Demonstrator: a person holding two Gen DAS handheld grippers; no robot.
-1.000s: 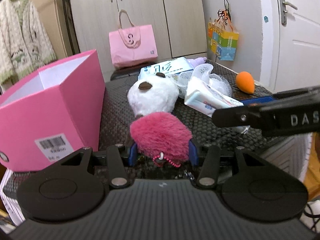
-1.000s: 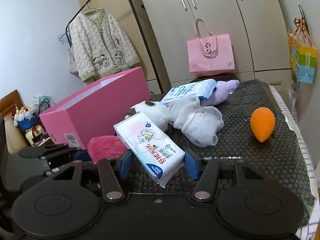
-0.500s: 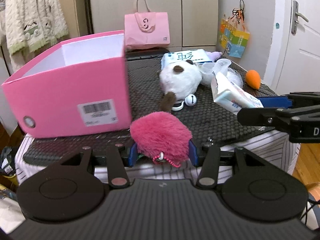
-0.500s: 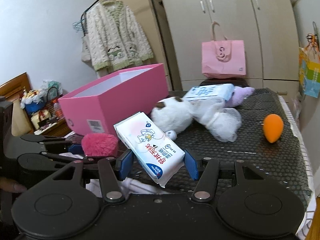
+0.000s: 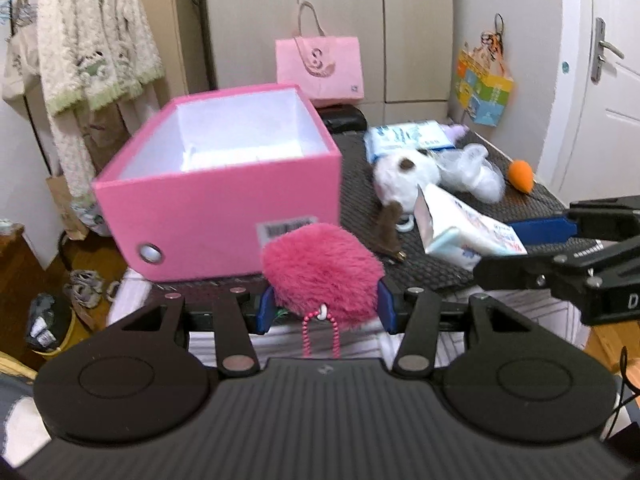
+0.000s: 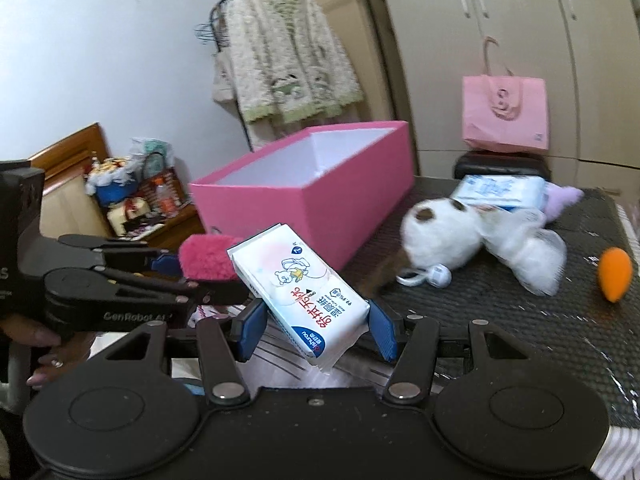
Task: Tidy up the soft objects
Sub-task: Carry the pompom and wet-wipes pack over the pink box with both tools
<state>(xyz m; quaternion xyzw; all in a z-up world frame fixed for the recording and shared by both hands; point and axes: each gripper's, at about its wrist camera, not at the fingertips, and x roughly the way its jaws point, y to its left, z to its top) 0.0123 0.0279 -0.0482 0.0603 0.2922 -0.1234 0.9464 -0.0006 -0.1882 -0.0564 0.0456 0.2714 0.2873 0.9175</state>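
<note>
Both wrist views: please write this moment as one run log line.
left hand-held gripper: shut on pink pouch | right hand-held gripper: shut on wipes pack | pink box: open, nothing inside

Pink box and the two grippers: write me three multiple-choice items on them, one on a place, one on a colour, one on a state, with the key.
1. Where does the orange sponge lie?
A. Inside the box
B. On the black mat, apart from the other things
C. Between gripper fingers

2. What colour is the inside of the pink box?
A. White
B. Black
C. Orange

3. What is the state of the left gripper?
A. Open and holding nothing
B. Shut on a tissue pack
C. Shut on the fuzzy pink pouch

Key:
1 B, it sits alone on the black mat, right of the white plush toy.
2 A, its inner walls show white.
3 C, the blue pads press the pouch on both sides; the right gripper holds the tissue pack.
</note>
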